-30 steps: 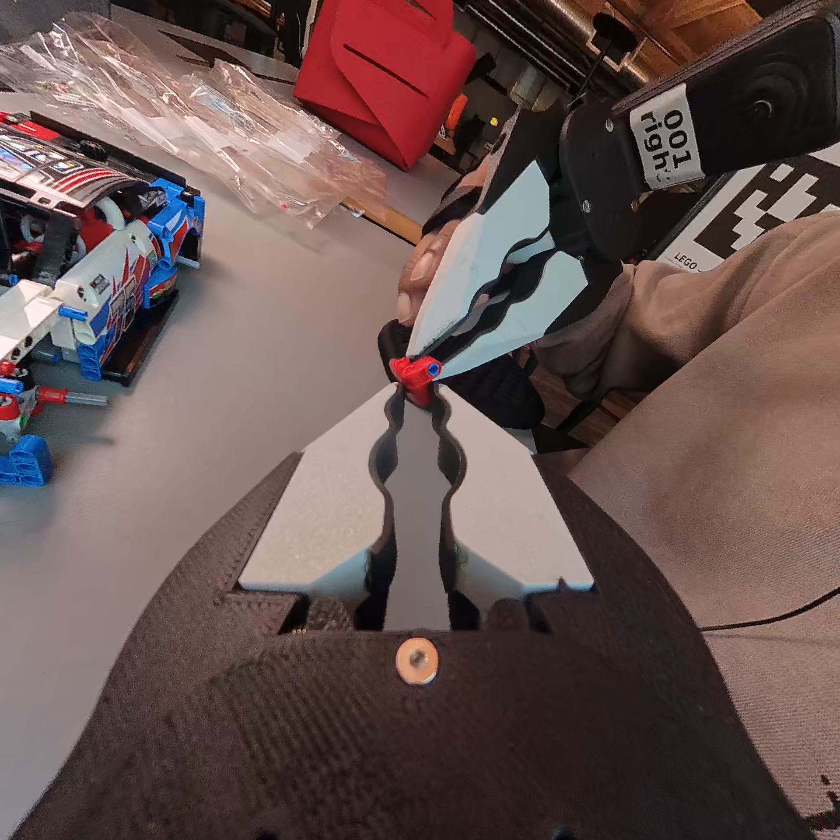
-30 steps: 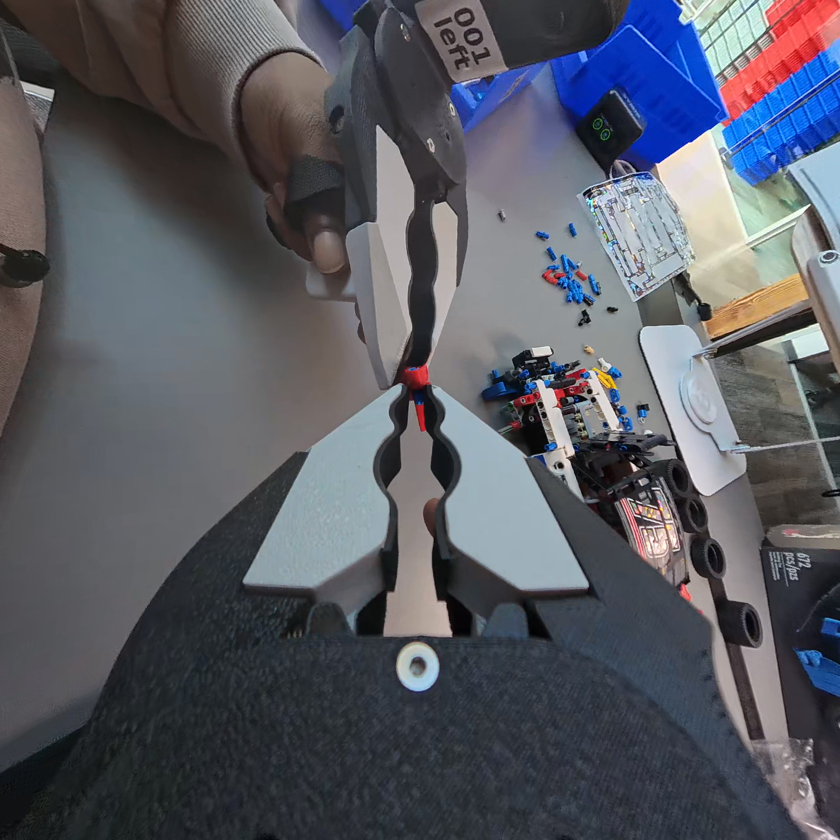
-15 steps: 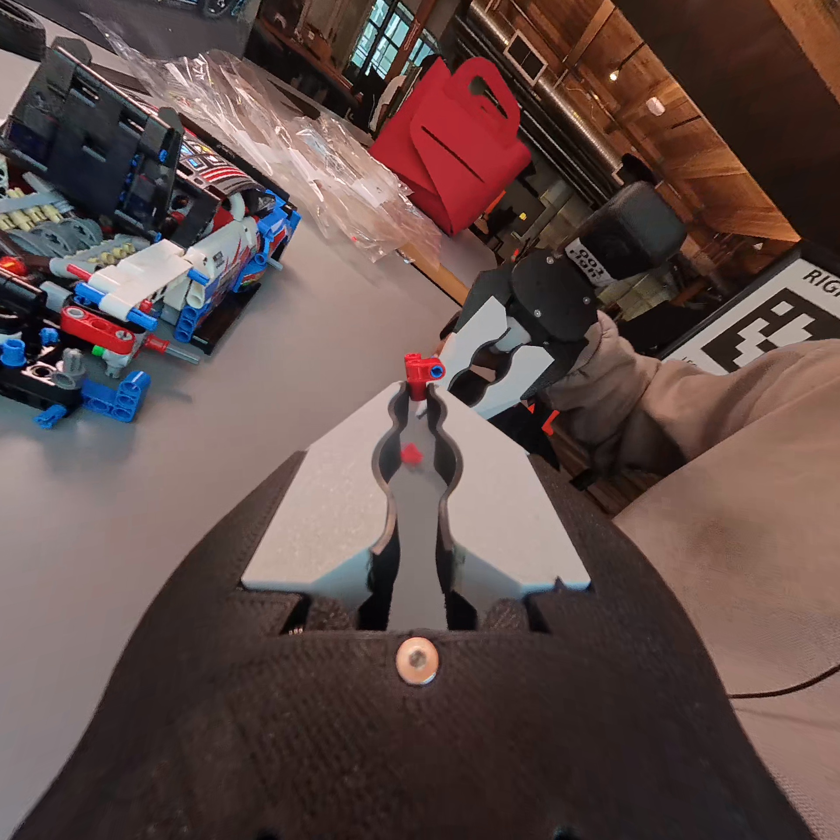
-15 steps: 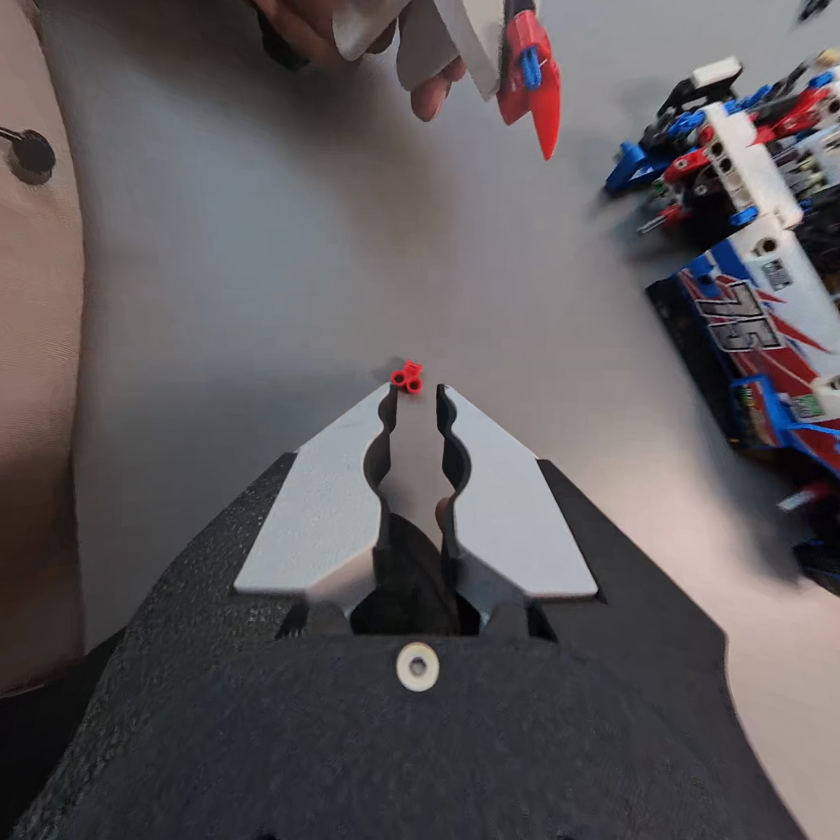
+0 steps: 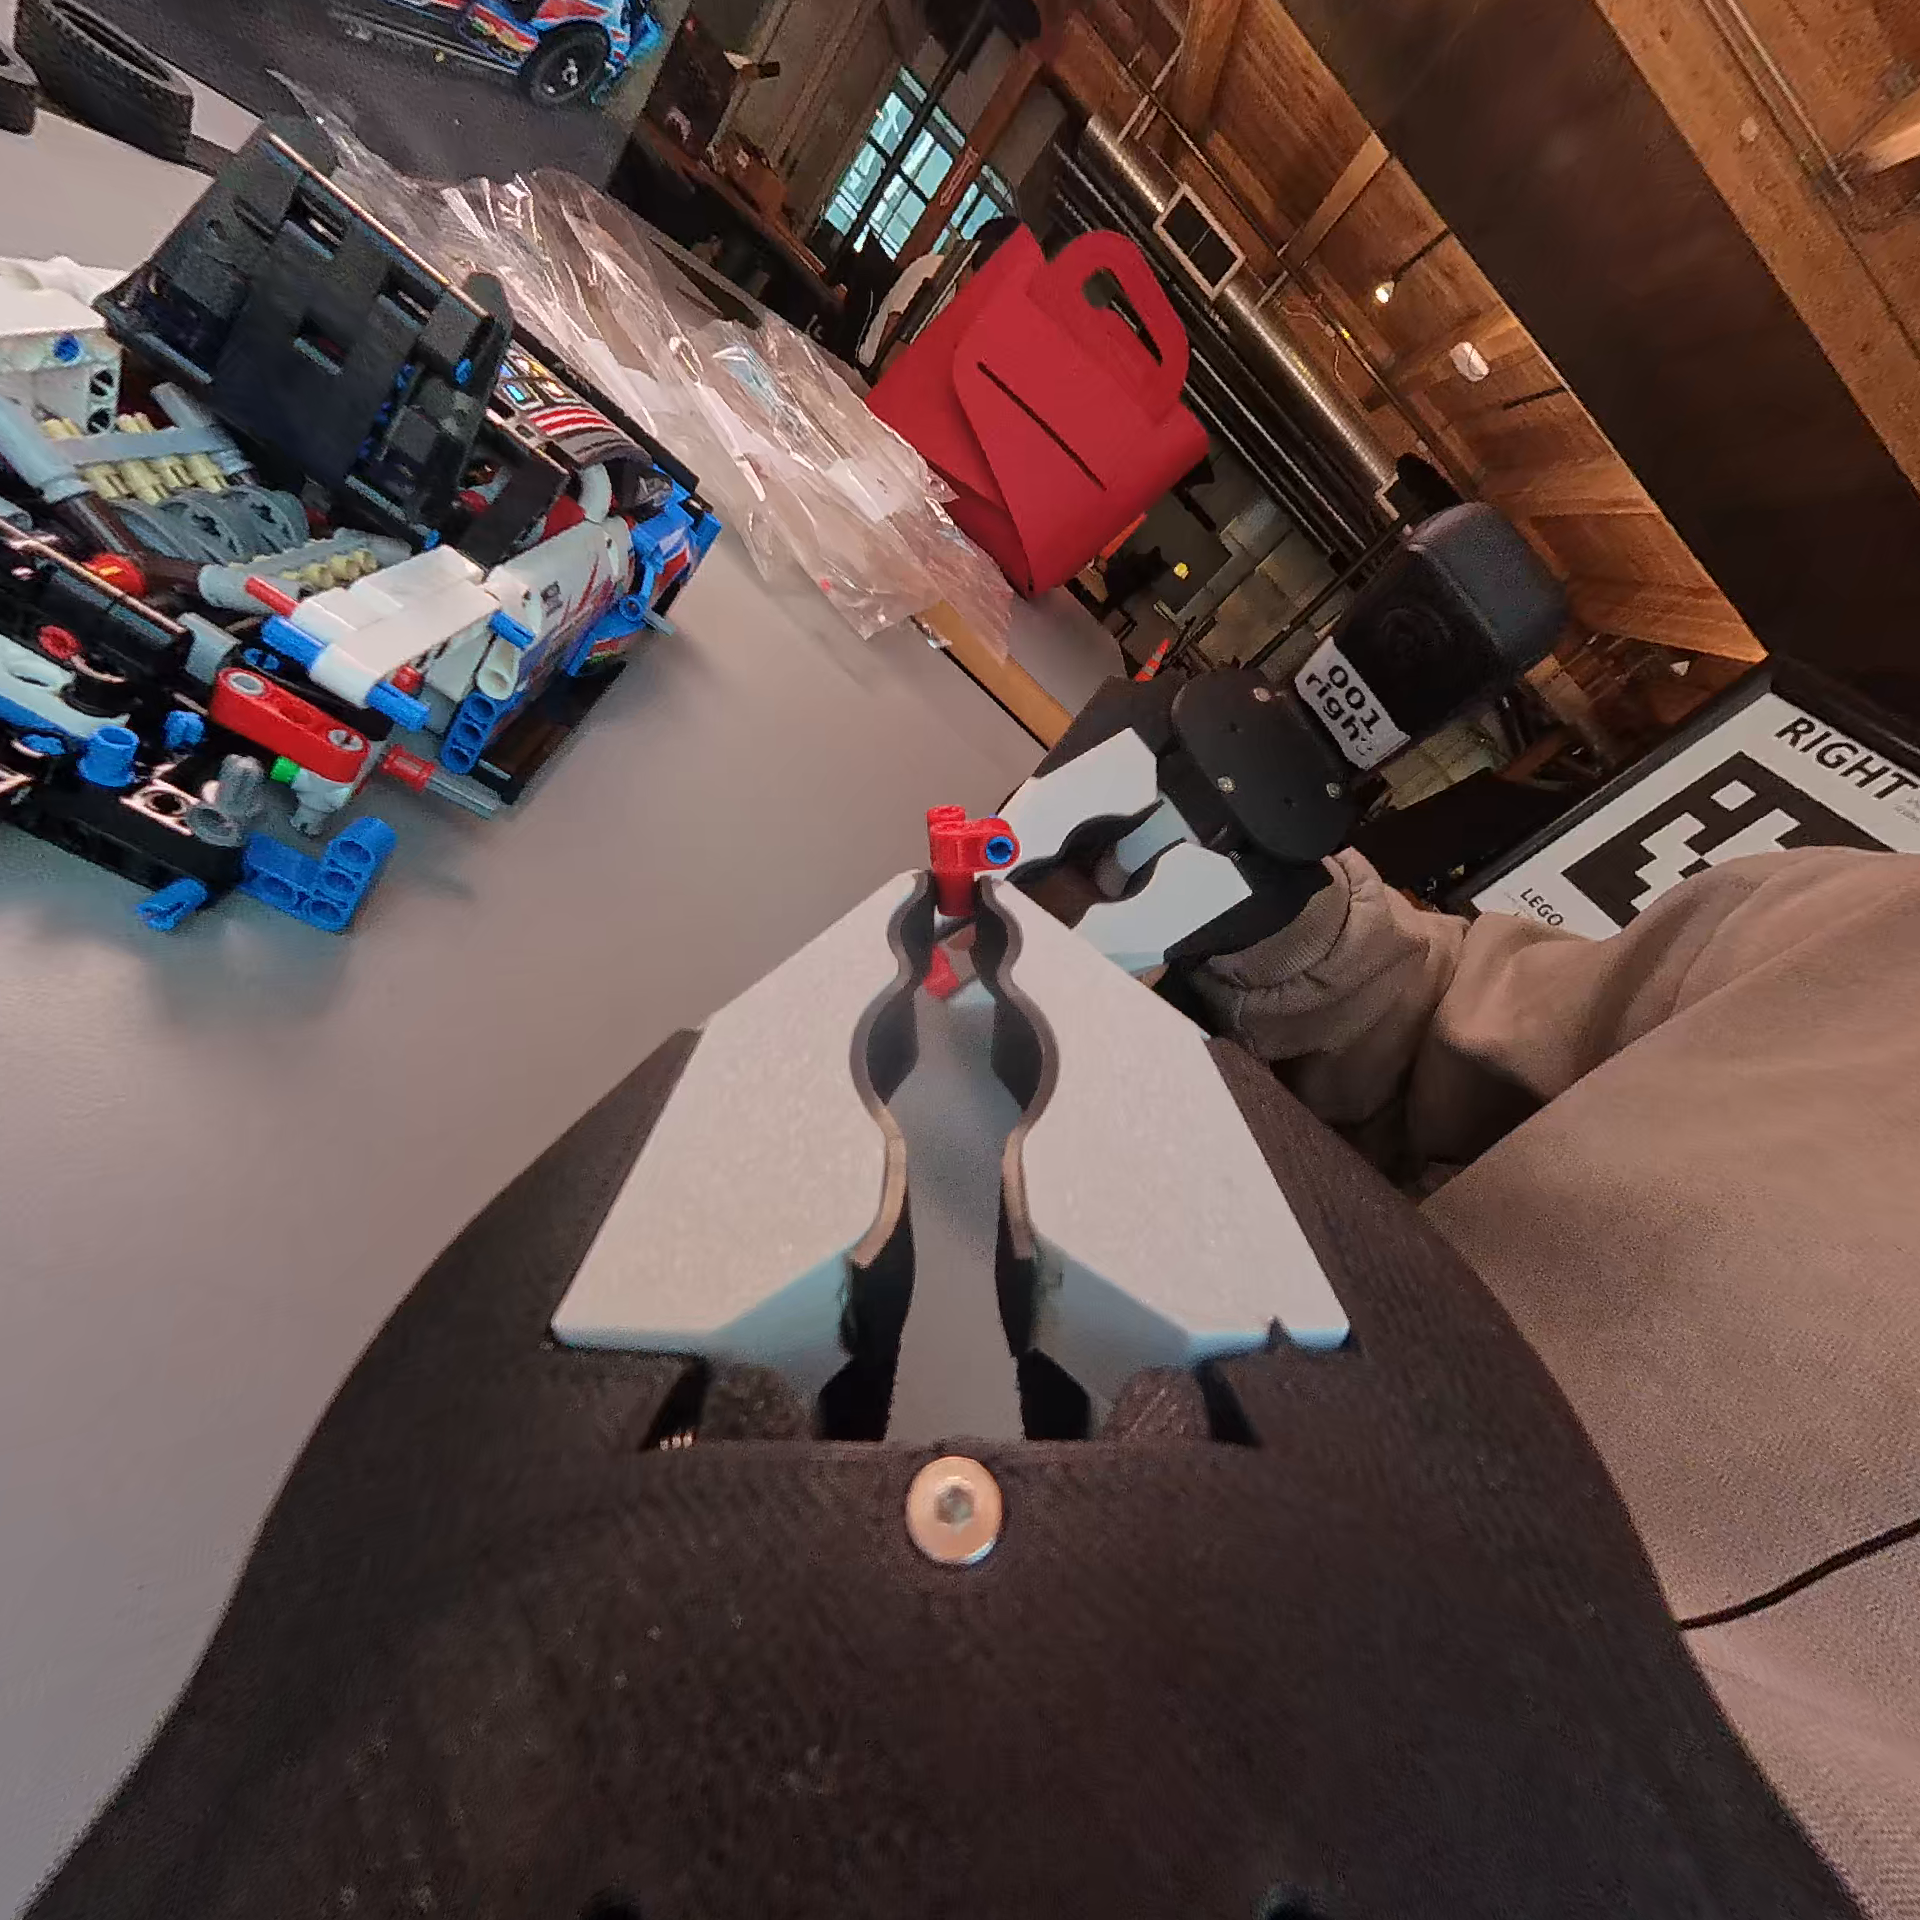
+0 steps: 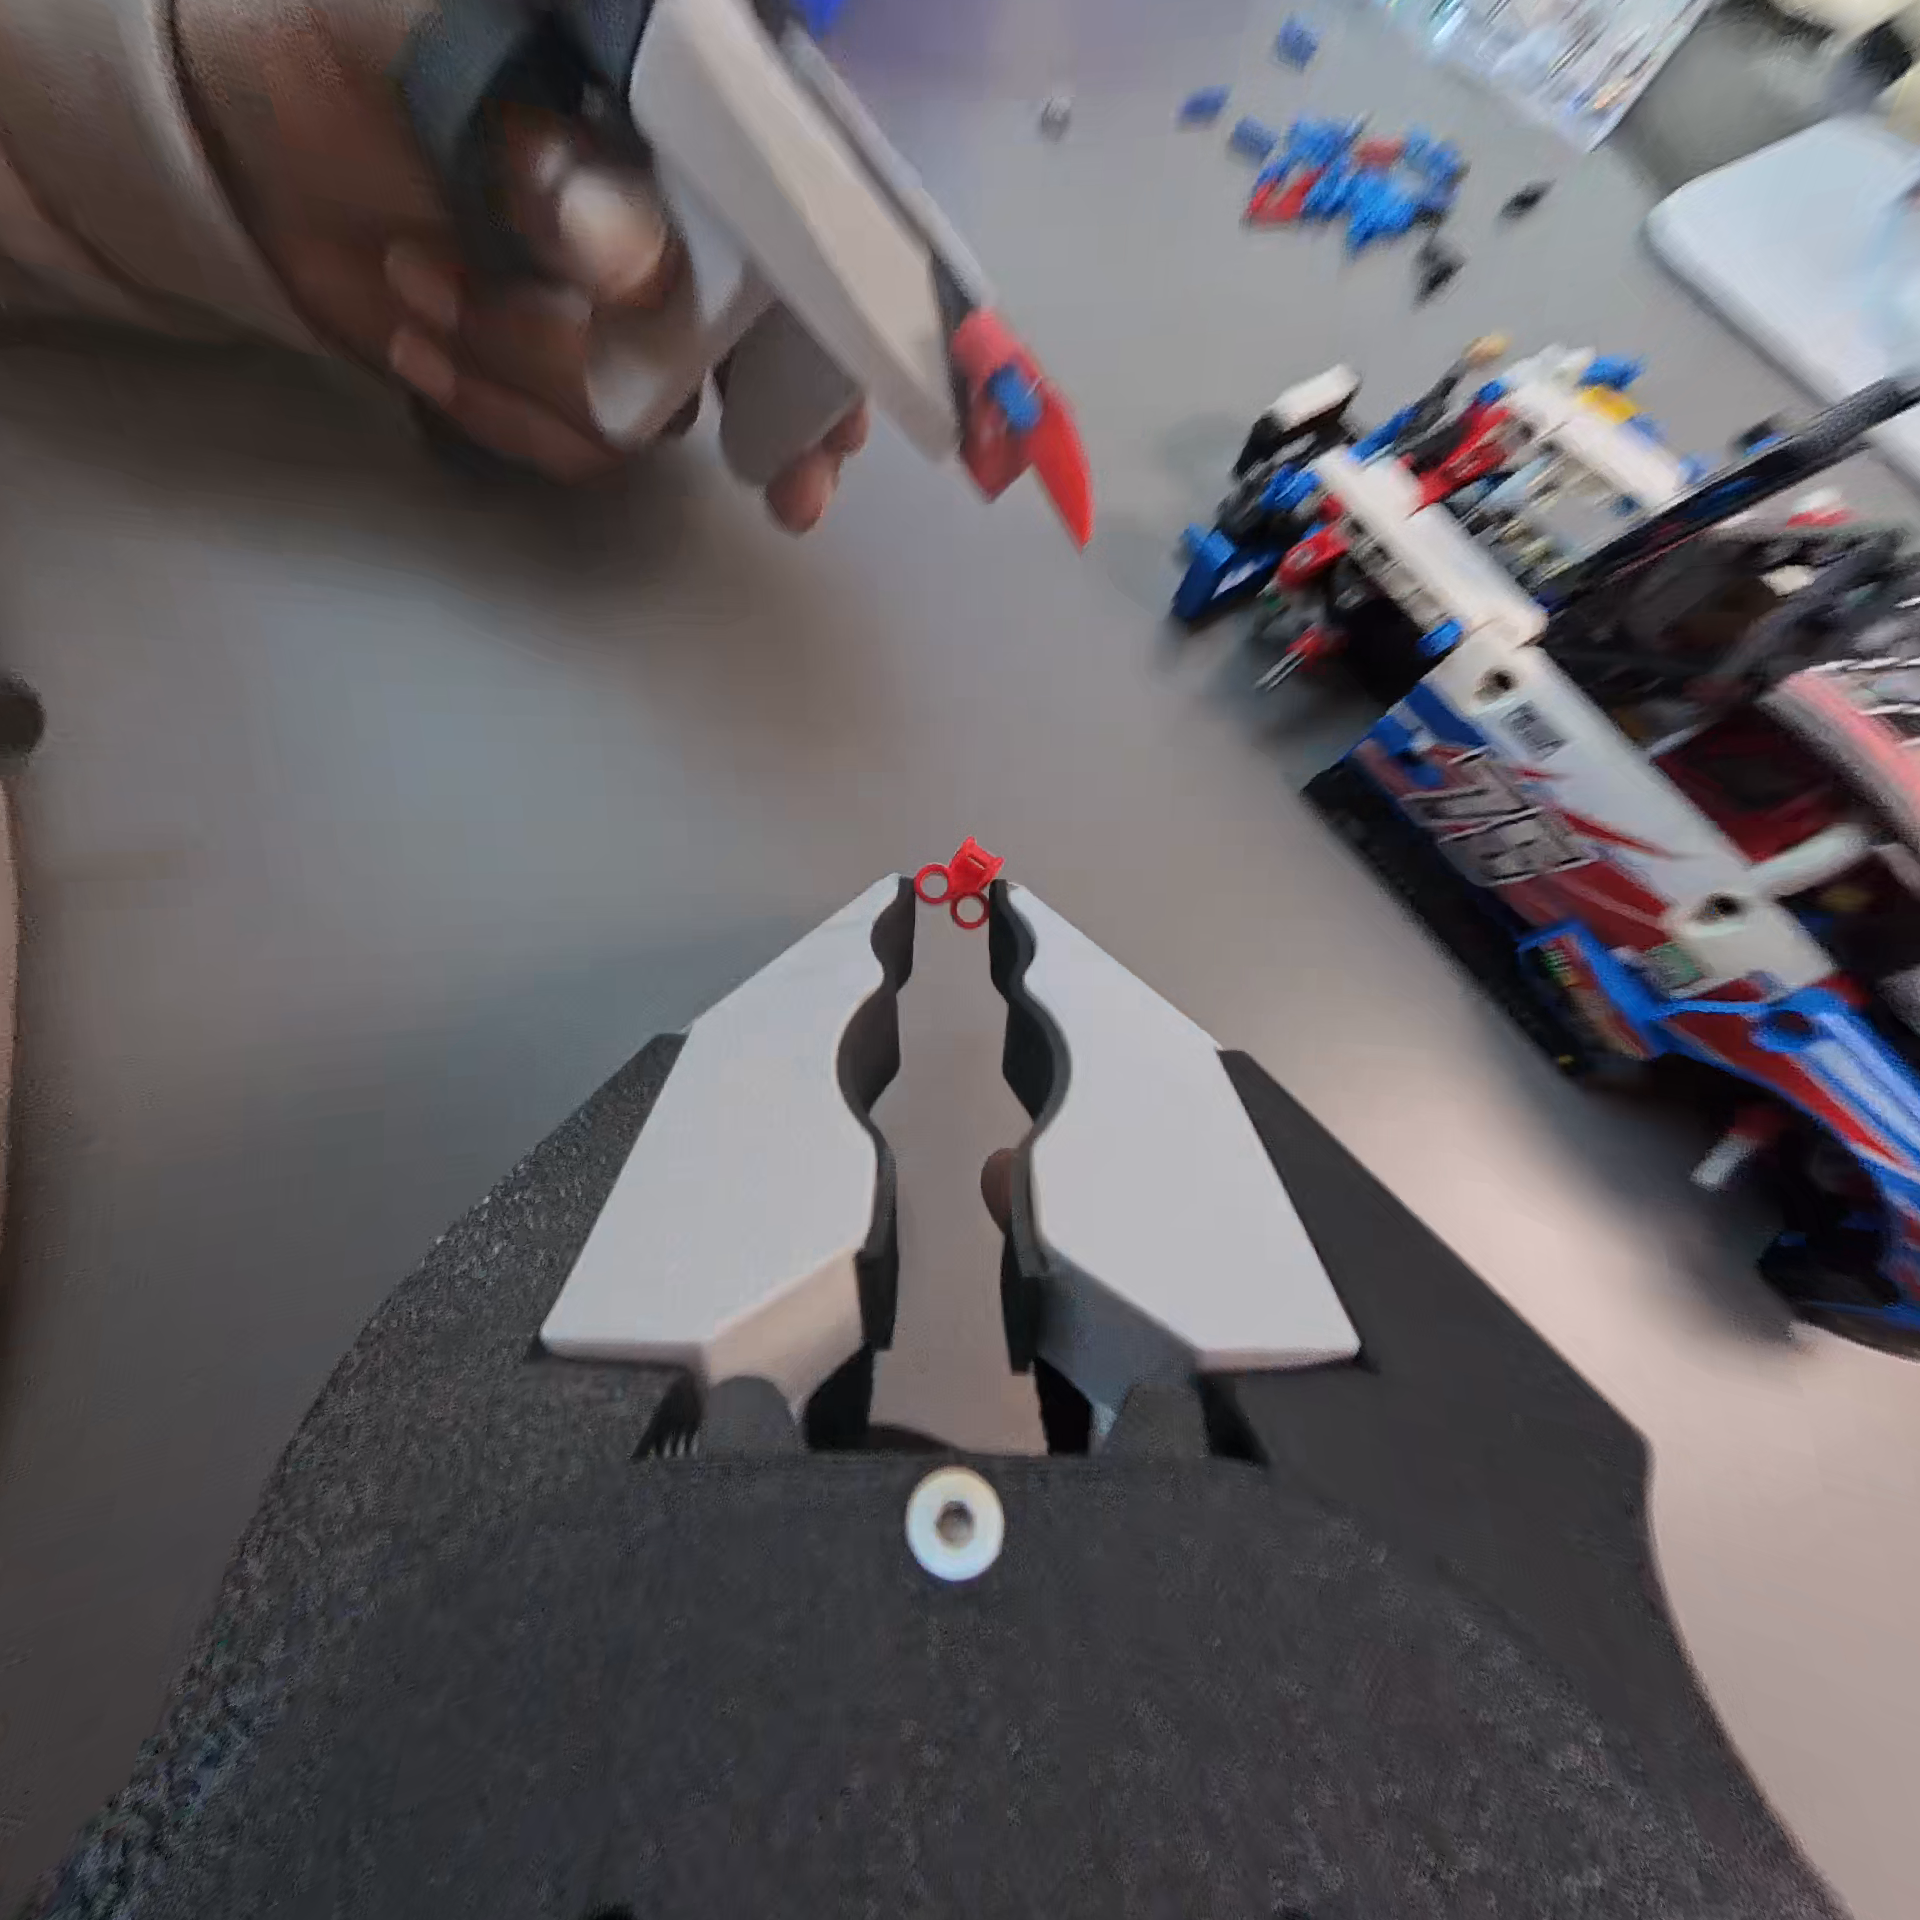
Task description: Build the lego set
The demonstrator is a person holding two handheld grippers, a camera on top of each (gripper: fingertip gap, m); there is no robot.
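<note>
Left gripper (image 5: pixel 951 883): fingers drawn narrow, tips clamped on a red piece (image 5: pixel 961 847) with a blue pin (image 5: pixel 1000 850) set in its upper end. In the right wrist view the same piece is seen as a red blade-shaped part (image 6: pixel 1023 431) projecting past the tips, held above the table (image 5: pixel 260 1143).

Right gripper (image 6: pixel 954 899): fingers narrow, a small red connector (image 6: pixel 961 883) seen at the tips with two ring-shaped holes facing the camera. Contact with both tips appears likely; a firm grip cannot be told for certain. In the left wrist view this gripper is seen just beyond the left one, held in a sleeved hand.

The two grippers are kept apart, not touching.

Farther out, the part-built car (image 6: pixel 1558 727) is seen resting on the table in white, blue, red and black. Loose blue pieces (image 6: pixel 1351 187) are scattered beyond it, blurred. Clear bags (image 5: pixel 727 416) and a red bag (image 5: pixel 1049 405) are noted at the table's far edge.
</note>
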